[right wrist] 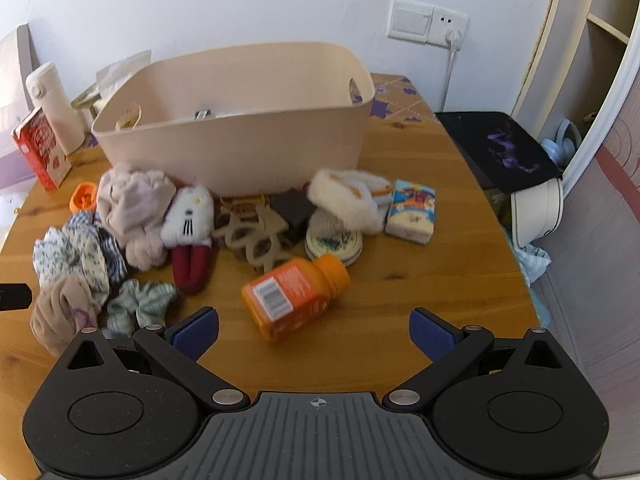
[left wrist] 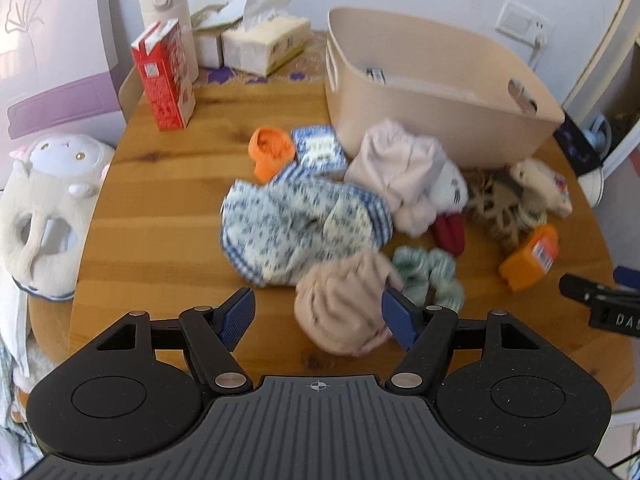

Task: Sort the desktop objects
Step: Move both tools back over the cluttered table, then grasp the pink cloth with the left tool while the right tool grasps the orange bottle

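Right wrist view: orange bottle (right wrist: 294,294) lying sideways (barcode label up).

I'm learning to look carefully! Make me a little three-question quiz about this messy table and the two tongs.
1. True or false: the orange bottle is standing upright.
2. What lies nearest the left tongs?
A) the red carton
B) the beige scrunchie
C) the white flask
3. Fill in: the big beige bin stands at the ____ of the wooden table, by the wall.

Key:
1. False; it lies on its side, in front of the right tongs.
2. B.
3. Back.
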Motion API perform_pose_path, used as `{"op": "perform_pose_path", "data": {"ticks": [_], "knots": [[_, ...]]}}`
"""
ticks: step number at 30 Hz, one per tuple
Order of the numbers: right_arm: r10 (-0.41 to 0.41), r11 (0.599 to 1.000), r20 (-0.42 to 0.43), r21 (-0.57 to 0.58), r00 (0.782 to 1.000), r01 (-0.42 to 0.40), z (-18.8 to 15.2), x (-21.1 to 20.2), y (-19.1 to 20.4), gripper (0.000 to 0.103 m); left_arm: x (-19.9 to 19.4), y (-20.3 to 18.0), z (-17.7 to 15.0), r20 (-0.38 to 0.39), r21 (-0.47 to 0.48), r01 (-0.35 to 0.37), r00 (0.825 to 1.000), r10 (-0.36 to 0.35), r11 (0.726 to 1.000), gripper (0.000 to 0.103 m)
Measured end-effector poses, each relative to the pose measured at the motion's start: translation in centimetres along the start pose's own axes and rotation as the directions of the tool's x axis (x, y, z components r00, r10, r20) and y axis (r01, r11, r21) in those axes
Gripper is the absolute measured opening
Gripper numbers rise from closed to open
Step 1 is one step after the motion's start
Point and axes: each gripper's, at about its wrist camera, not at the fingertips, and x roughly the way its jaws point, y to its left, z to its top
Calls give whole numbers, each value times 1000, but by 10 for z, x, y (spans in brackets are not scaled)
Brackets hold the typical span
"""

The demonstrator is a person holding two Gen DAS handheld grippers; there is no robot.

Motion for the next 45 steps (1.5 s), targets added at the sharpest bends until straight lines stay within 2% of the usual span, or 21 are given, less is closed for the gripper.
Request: {"op": "perform_pose_path", "data": {"ticks": [4, 9, 19, 29, 39, 45], "knots": [[14, 999, -18, -34, 1000, -15, -9, 8, 1, 103, 7, 1, -10, -35, 29, -1, 999, 2, 1000, 71], [0, 997, -40, -71, 999, -3, -13, 19, 3, 103, 16, -1, -13, -61, 19, 4, 998, -3, 1000, 71], [0, 996, -38, 87, 999, 3, 8, 38, 4, 103, 38, -17, -2, -99, 27, 17, 995, -14, 999, 72], [-32, 977, -131, 205, 991, 59, 21, 77, 0, 103, 65, -23, 9, -150, 27, 34, 988, -29, 999, 77], [-62, 971, -166, 218, 984, 98, 20, 89, -11, 103, 81, -28, 17, -187, -3, 58, 981, -57, 998, 80], [-79, 964, -197, 233, 977, 125, 14, 92, -25, 88, 89, -26, 19, -202, -35, 77, 976, -82, 996, 77]]}}
